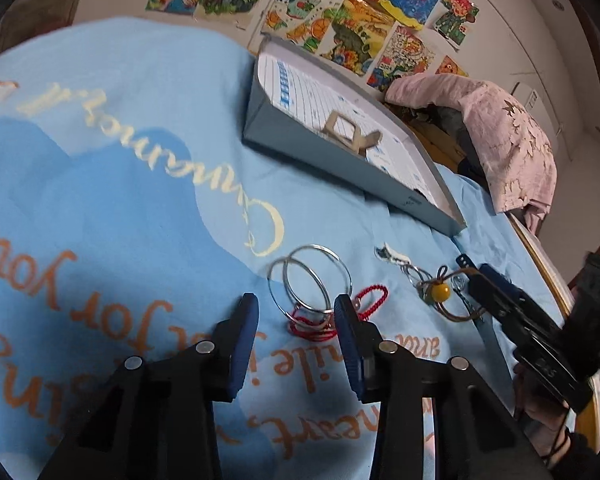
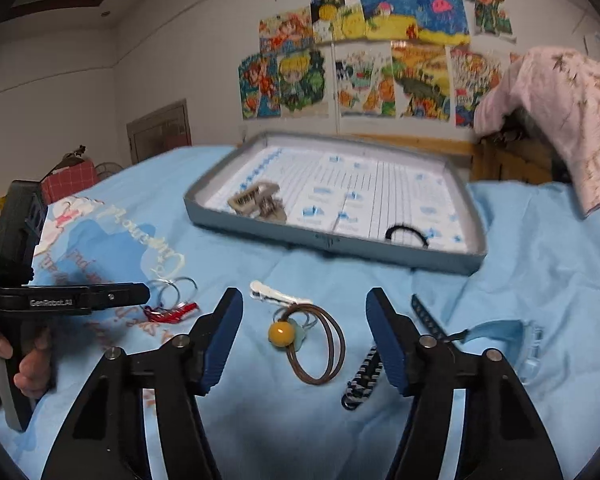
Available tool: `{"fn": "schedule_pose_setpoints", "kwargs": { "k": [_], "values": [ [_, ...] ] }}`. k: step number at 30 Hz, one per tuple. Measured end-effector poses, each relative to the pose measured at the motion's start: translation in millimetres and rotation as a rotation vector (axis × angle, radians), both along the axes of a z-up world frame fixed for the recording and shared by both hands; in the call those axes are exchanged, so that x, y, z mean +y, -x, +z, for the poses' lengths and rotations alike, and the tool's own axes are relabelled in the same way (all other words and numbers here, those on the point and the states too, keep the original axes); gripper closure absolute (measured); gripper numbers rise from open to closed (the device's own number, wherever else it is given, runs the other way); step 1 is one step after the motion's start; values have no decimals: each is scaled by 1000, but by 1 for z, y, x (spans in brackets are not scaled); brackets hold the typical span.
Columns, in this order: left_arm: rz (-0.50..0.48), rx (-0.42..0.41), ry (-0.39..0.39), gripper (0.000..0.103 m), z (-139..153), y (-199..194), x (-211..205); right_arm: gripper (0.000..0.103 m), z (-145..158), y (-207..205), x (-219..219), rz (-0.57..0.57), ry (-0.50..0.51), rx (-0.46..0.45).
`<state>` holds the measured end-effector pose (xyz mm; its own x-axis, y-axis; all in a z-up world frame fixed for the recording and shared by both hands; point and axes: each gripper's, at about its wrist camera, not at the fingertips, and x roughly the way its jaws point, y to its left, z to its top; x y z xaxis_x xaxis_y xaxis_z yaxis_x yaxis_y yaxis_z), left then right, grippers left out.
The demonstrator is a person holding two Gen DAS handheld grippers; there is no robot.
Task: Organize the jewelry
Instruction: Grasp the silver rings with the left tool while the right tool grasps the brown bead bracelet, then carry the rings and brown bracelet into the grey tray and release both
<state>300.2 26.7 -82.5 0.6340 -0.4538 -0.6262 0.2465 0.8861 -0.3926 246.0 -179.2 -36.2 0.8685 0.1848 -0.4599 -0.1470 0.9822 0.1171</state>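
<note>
- Left wrist view: the left gripper (image 1: 296, 316) hangs with its jaws spread and empty just above two thin silver bangles (image 1: 310, 280) that overlap on the blue bedsheet (image 1: 120, 160), with a red cord (image 1: 370, 300) tangled at their near edge. The bangles look light, stiff and slick, so a pinch across one wire rim, away from the cord, seems the surest hold. The grey tray (image 1: 340, 160) lies beyond them.
- Right wrist view: the right gripper (image 2: 304, 332) has its jaws spread wide, holding nothing, on either side of a brown hair tie (image 2: 320, 352) with a yellow bead (image 2: 280, 332). The loop looks soft and springy. The bead is hard and round and may roll off the pads, so the doubled elastic beside the bead seems the better place to grip. A white clip (image 2: 276, 296) lies just behind it, a striped band (image 2: 362, 384) to its right, and the tray (image 2: 332, 240) farther back already holds a beige claw clip (image 2: 260, 200) and a black elastic (image 2: 406, 236).
</note>
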Motion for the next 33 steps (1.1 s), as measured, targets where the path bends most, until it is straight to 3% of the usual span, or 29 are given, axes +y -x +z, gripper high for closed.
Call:
{"fn": "schedule_pose_setpoints", "kwargs": {
  "k": [4,9,16,19,33],
  "values": [
    [-11,-25,30,66,-9,2,1,52,-20,-21,3,29,-26,96],
    [-5,-17,67,80,-15,0,7,62,-35,-29,12,53,-11,149],
    [23,-26,127,94,-16,-1,13,65,-37,-27,18,57,2,154],
    [31,-32,133,96,-16,-1,14,75,-37,-25,21,60,13,152],
    [51,-65,117,100,-9,3,16,81,-42,-30,22,83,1,155]
  ]
}}
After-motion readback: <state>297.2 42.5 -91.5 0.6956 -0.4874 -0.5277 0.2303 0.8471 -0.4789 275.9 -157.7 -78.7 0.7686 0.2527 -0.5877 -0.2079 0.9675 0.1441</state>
